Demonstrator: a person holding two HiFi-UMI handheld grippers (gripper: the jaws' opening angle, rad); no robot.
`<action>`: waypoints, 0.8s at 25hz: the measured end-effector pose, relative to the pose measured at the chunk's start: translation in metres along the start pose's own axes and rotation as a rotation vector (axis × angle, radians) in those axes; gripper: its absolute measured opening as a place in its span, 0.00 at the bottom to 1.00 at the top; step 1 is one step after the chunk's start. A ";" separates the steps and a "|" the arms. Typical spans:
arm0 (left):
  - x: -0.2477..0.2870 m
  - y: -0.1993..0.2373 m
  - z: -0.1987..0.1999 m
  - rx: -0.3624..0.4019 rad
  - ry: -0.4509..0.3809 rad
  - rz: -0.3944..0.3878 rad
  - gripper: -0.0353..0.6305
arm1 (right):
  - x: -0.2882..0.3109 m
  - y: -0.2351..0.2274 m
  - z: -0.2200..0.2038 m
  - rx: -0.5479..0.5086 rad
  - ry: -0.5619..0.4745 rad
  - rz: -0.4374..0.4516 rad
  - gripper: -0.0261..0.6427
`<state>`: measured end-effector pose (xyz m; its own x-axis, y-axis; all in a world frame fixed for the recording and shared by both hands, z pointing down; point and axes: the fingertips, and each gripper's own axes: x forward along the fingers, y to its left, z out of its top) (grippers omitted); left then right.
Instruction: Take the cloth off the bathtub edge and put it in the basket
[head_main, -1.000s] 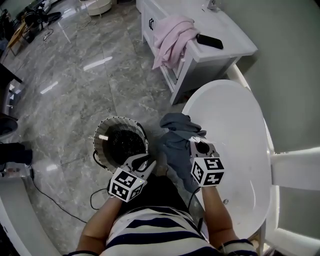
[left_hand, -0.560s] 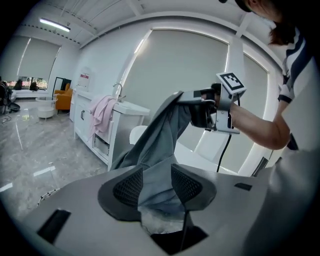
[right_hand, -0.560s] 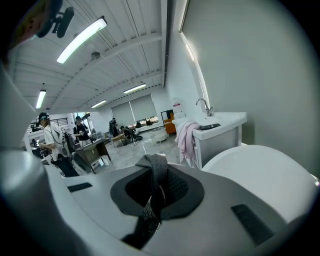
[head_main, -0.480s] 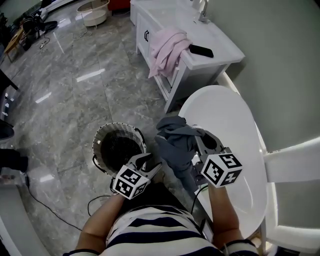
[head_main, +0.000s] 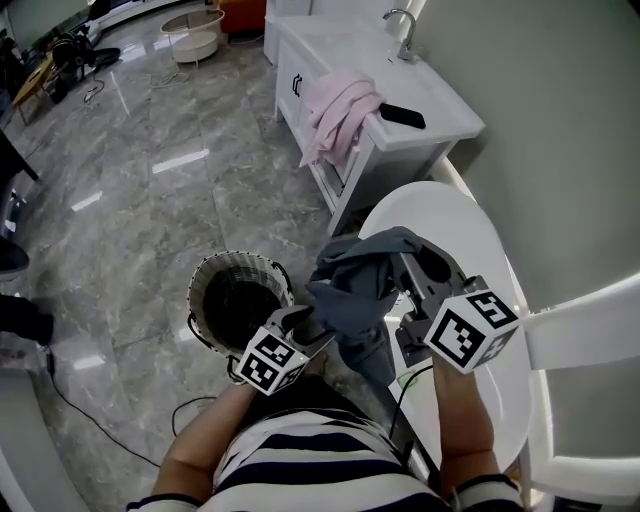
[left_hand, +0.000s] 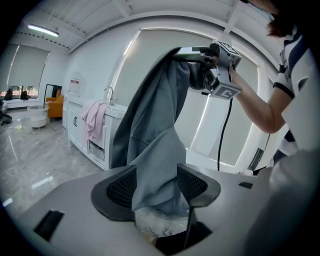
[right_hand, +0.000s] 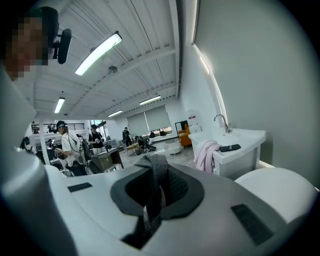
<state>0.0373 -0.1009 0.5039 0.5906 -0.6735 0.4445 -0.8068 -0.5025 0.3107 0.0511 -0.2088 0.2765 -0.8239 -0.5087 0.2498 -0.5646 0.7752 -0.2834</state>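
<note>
Grey marble flooring (head_main: 150, 200) surrounds the wire basket (head_main: 200, 285), which stands just beside the white bathtub (head_main: 470, 230).

The likeliest mishap is a miss. The grey cloth (head_main: 355, 290) hangs on the basket's tub side, not over its mouth. If it is let go from there, it would probably land on the floor beside the basket or drape over the rim. One narrow pinch appears to carry all its weight, so a slipping fold could bring the same result. The trailing tail might also snag on the lower jaws and drag short of the basket.

The right gripper (head_main: 405, 262) is raised well above the basket, its jaws clamped together on the cloth's top fold. The left gripper (head_main: 300, 322) sits close to the basket's rim and has just been opening its jaws. They stand apart, with the cloth's lower tail hanging loosely between them, unpinched.
</note>
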 end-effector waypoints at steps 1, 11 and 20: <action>0.001 -0.002 0.001 0.002 -0.004 -0.009 0.44 | 0.000 0.004 0.008 -0.009 -0.009 0.008 0.09; 0.030 -0.024 0.006 0.069 -0.020 -0.008 0.61 | -0.004 0.032 0.046 -0.051 -0.039 0.056 0.09; 0.056 -0.007 0.012 0.276 0.078 0.223 0.54 | -0.008 0.044 0.062 -0.050 -0.057 0.078 0.09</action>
<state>0.0760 -0.1419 0.5162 0.3887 -0.7451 0.5419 -0.8752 -0.4824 -0.0356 0.0293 -0.1934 0.2049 -0.8674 -0.4657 0.1752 -0.4968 0.8302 -0.2528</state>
